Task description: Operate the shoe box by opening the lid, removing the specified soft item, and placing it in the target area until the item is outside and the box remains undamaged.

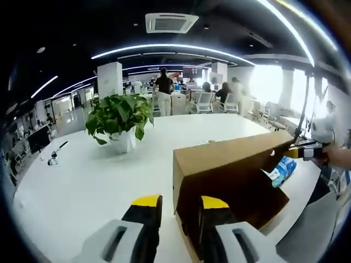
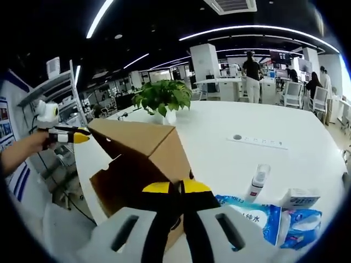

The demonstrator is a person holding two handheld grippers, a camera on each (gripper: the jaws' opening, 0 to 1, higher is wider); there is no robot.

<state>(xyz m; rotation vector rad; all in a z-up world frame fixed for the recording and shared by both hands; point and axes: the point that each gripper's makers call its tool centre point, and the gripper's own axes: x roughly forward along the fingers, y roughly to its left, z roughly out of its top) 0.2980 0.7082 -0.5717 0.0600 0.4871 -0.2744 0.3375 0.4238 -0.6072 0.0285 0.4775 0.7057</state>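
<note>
Left hand-held gripper spread, straddling the box wall. Right hand-held gripper clenched on cardboard box edge. Lid raised; wipes pack on worktop.

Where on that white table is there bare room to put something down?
Bare stretches lie between the potted green plant and brown cardboard shoe box, and beyond the grey socket strip. It is crowded beside the box: blue wipes packs, small white bottle.

Open-plan office, desks, swivel chairs, ceiling strip lights
</note>
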